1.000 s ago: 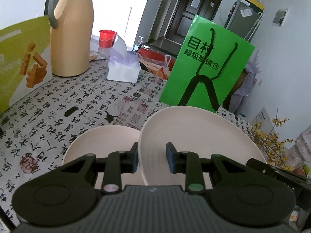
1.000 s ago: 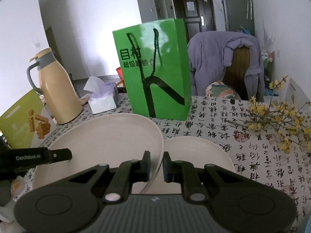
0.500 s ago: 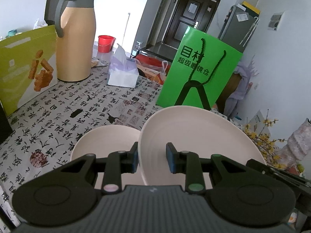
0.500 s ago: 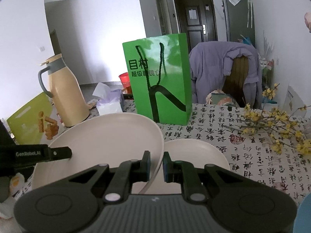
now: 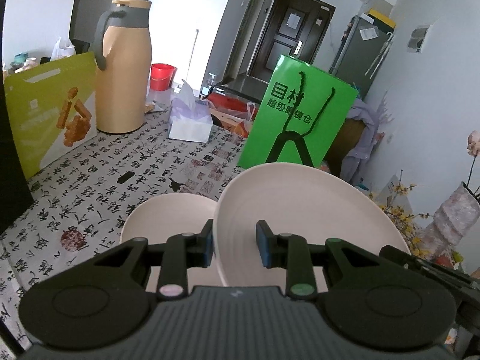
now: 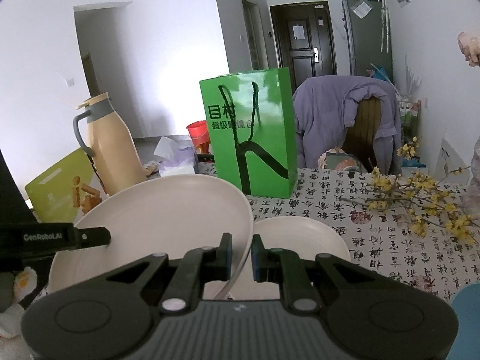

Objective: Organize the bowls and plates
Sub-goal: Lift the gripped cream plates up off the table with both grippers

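A large cream plate (image 5: 306, 210) hangs tilted above the table, held from both sides. My left gripper (image 5: 234, 247) is shut on its left rim, and my right gripper (image 6: 241, 258) is shut on its right rim, where the plate (image 6: 168, 210) fills the left of the right wrist view. Each view also shows the other gripper at the plate's far edge: the left gripper (image 6: 90, 237) and the right gripper (image 5: 420, 264). A smaller cream plate (image 5: 168, 219) lies flat on the tablecloth beneath, partly hidden by the large one; the same smaller plate (image 6: 300, 237) shows in the right wrist view.
A green paper bag (image 5: 295, 126) stands behind the plates. A tan thermos (image 5: 123, 81), a tissue box (image 5: 190, 120) and a yellow-green bag (image 5: 51, 120) stand at the left. Yellow flower branches (image 6: 420, 198) lie at the right. A chair with a purple jacket (image 6: 345, 114) stands beyond the table.
Both grippers have risen and drawn back together with the large plate. The table, the bag and the thermos now sit lower and farther off. The smaller plate has stayed on the table.
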A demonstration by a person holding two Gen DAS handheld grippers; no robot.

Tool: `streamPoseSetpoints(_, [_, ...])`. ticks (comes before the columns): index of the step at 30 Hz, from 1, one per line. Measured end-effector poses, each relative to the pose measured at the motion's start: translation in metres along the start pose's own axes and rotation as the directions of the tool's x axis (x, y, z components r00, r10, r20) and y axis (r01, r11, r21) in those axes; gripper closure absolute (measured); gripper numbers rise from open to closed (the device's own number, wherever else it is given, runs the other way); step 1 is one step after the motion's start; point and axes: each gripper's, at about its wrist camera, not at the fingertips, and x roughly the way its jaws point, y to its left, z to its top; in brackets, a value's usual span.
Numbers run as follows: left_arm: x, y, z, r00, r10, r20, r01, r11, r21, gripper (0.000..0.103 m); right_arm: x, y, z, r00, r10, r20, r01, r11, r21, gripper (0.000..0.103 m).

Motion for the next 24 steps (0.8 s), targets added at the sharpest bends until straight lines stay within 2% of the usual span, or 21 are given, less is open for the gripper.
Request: streamPoseSetpoints(24, [-0.062, -0.007, -0.023, 0.999, -0.024, 0.038, 0.024, 1.000, 0.020, 0.074, -0.067, 0.009, -0.021, 0.999, -0.007, 0.053, 0.007, 1.000, 0.002, 0.090])
